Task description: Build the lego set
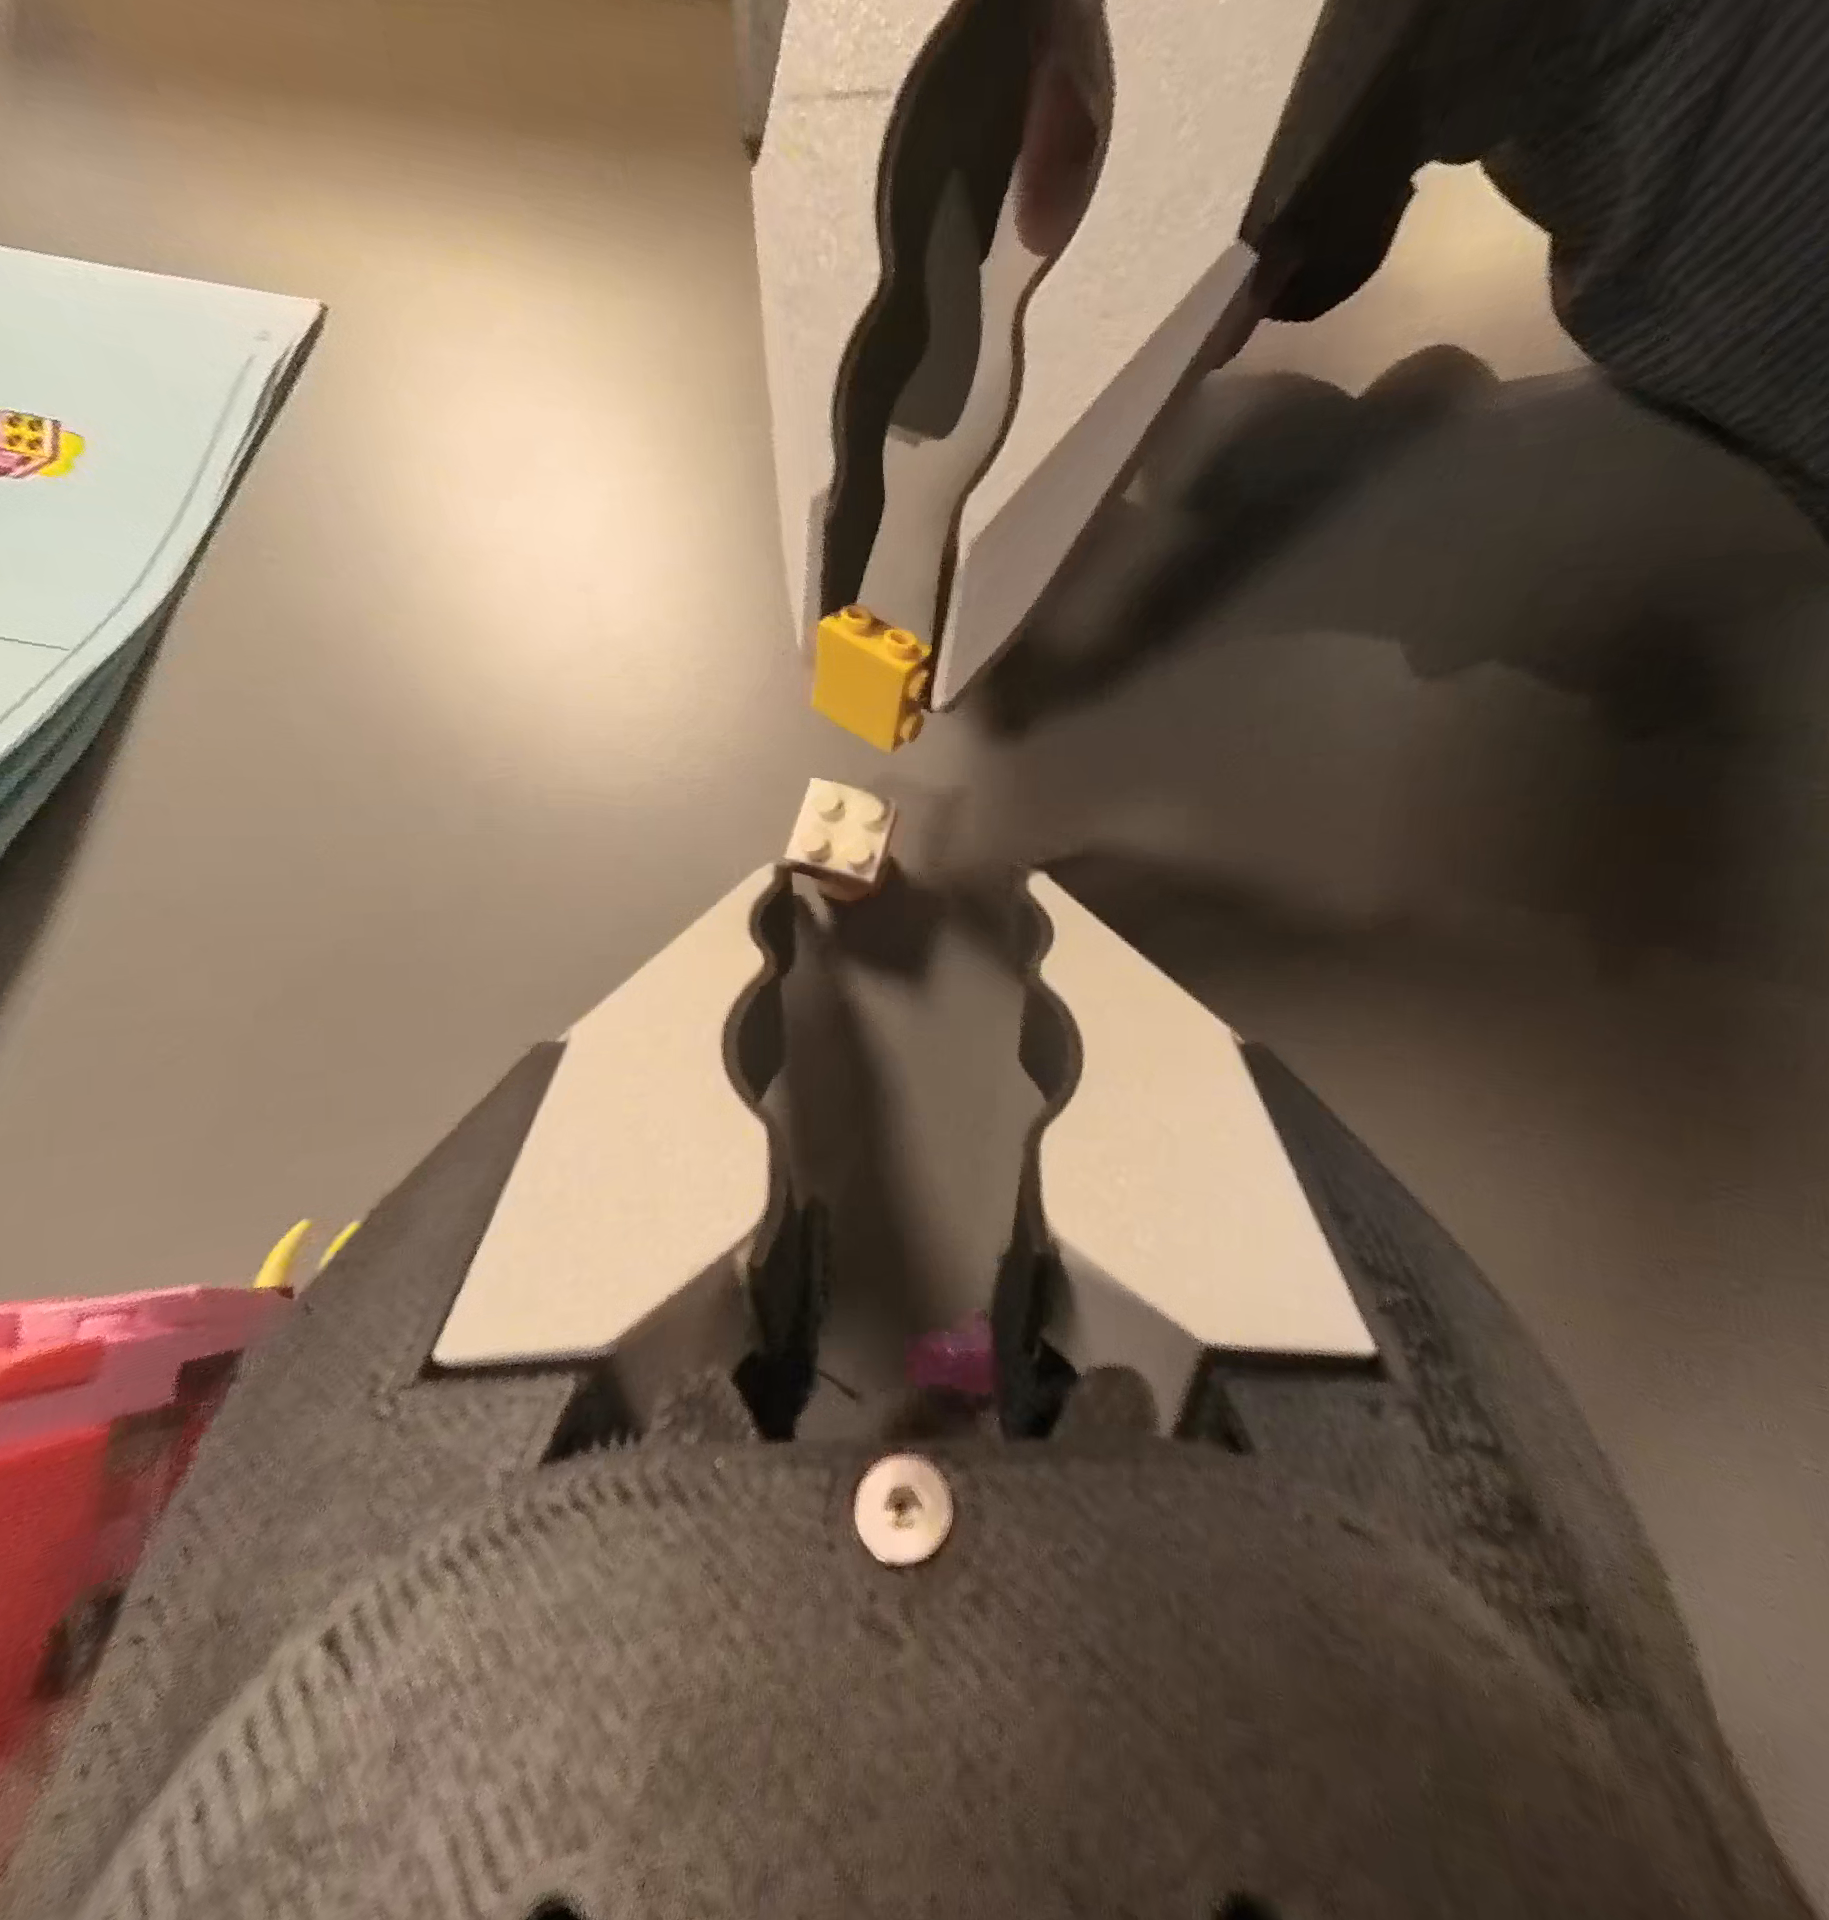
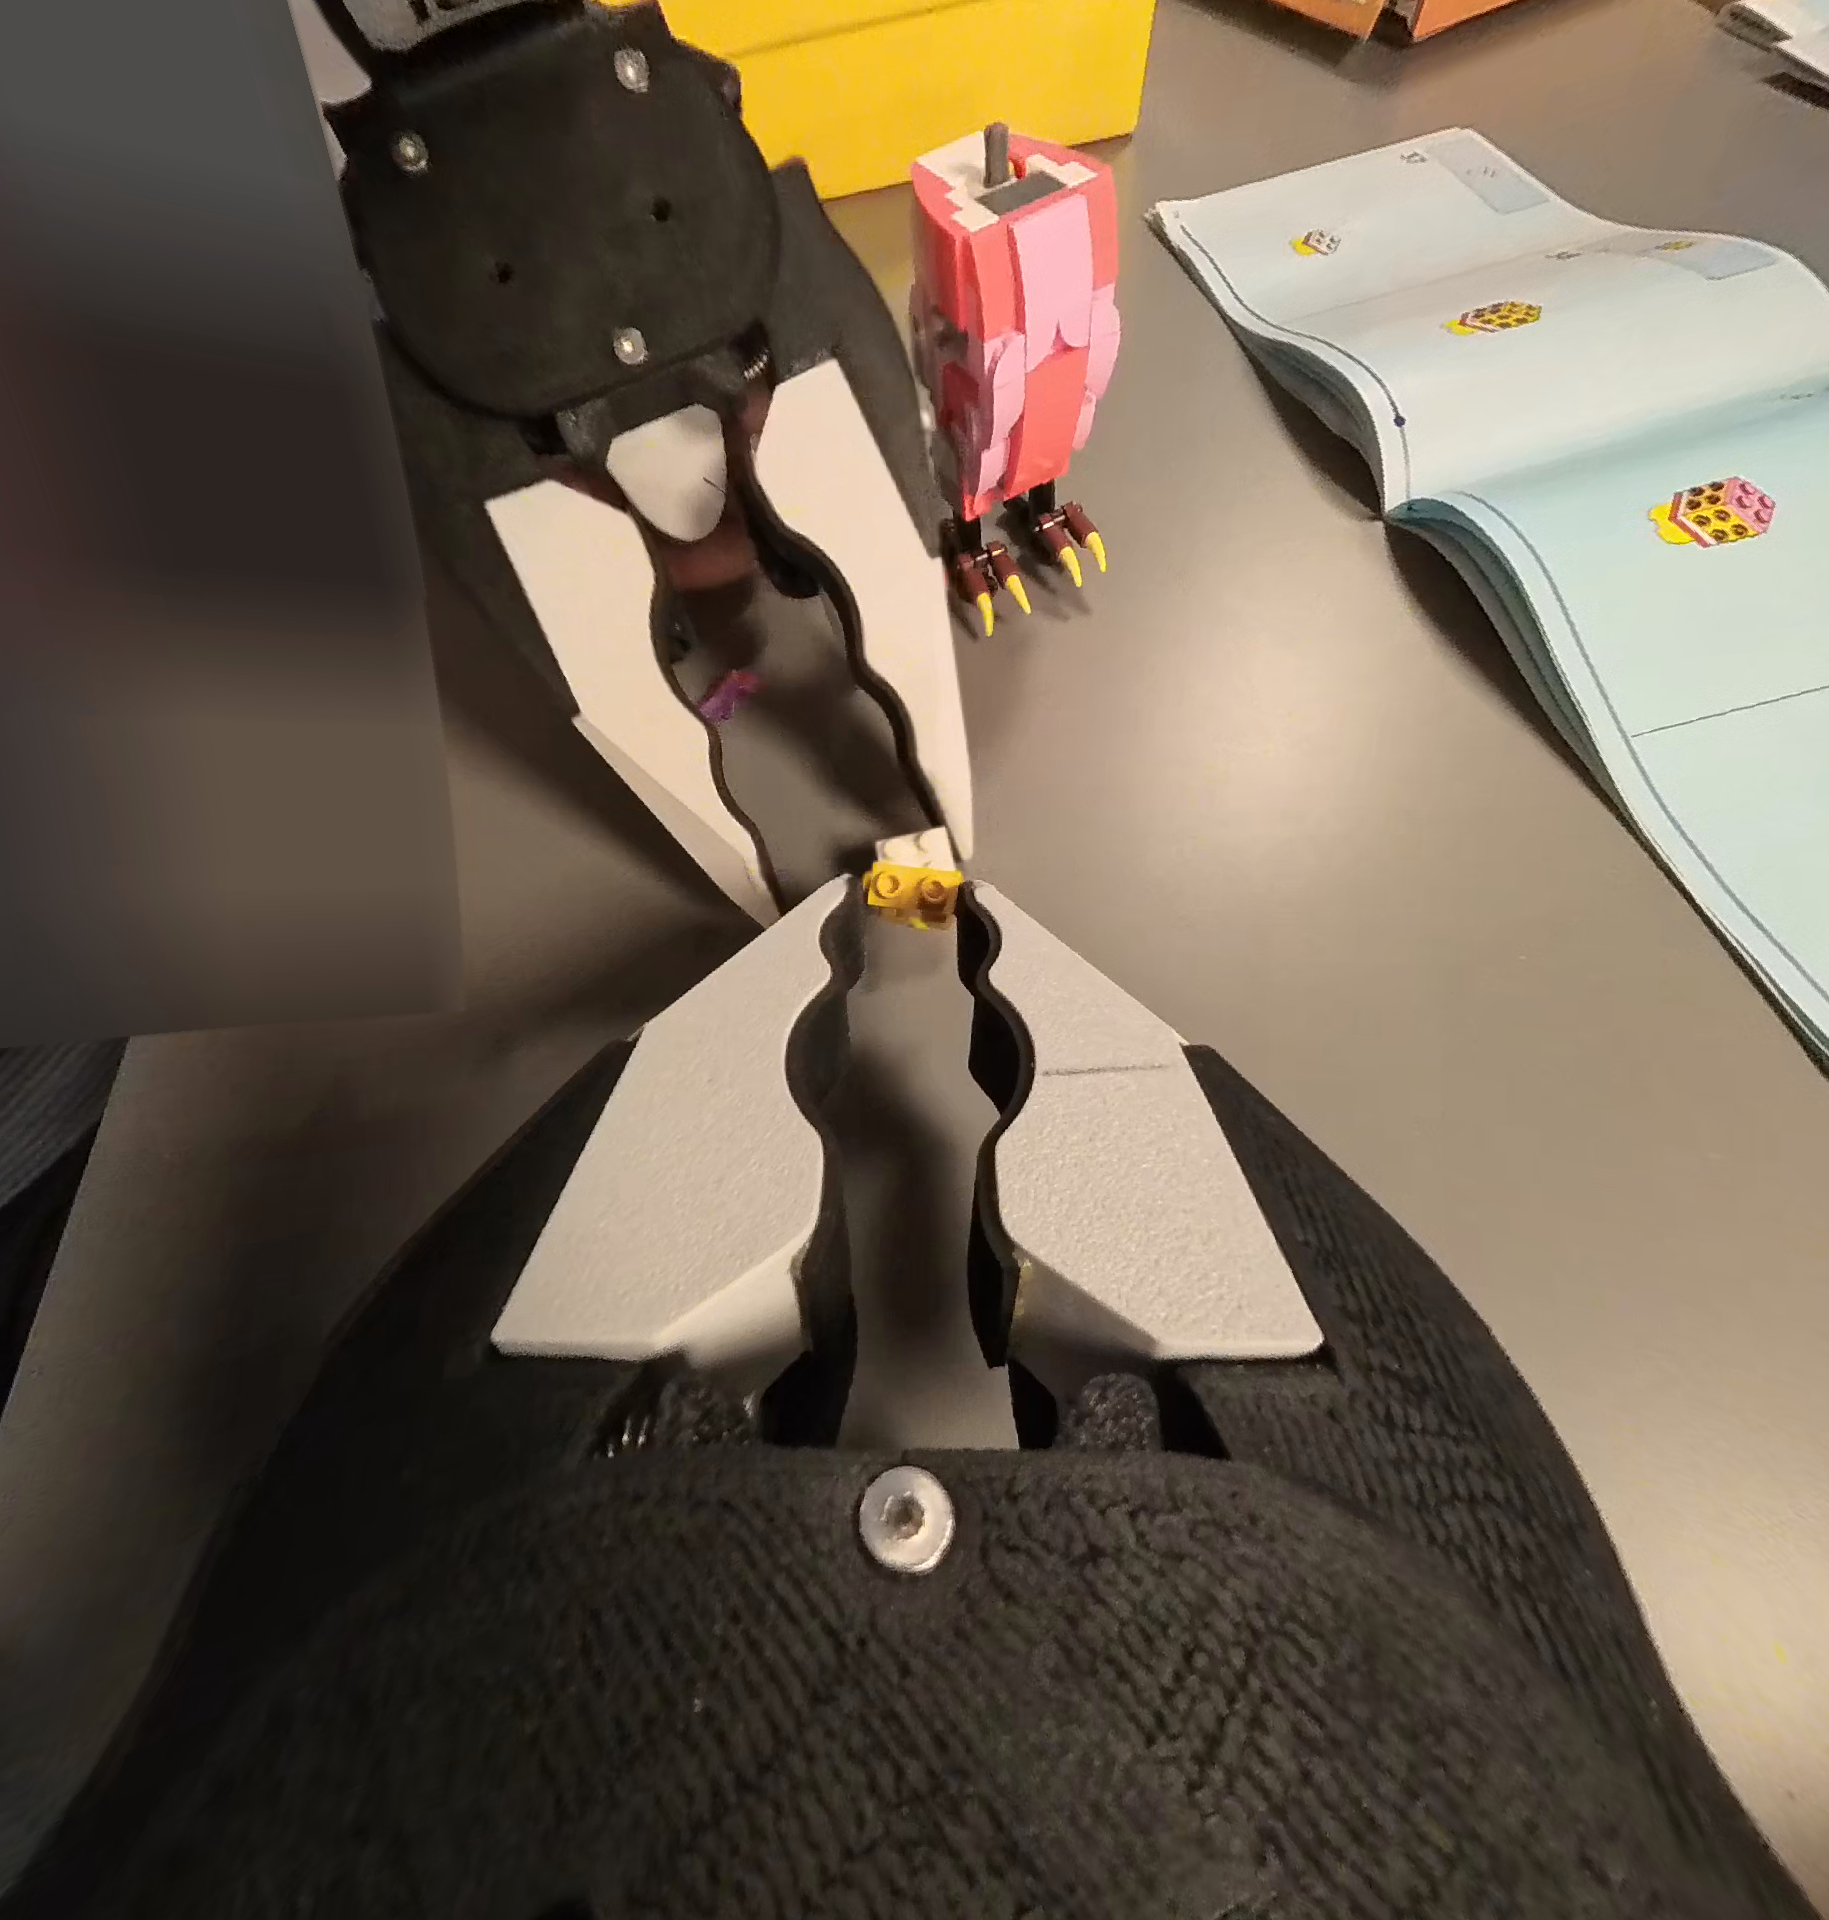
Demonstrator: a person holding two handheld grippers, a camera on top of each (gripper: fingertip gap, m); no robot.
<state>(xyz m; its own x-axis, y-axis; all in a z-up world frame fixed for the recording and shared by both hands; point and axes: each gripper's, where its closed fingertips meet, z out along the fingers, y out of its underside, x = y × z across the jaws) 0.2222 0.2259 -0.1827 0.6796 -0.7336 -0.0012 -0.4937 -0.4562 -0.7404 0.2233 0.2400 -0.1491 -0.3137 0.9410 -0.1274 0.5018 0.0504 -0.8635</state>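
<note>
Holding a yellow brick [image 2: 912, 896] clamped in your R gripper [image 2: 908, 902]; L gripper [image 1: 902, 883] jaws apart, white brick [image 1: 842, 837] touching only its left tip [image 1: 775, 883]

A pink brick bird [image 2: 1014, 343] stands between yellow box [image 2: 931, 94] and open booklet [image 2: 1575, 416].

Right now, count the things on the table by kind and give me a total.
Loose toy bricks: 2, yellow brick, white brick
Built brick models: 1, pink bird model
Open booklets: 1, booklet
Yellow boxes: 1, yellow box
Total: 5
</note>
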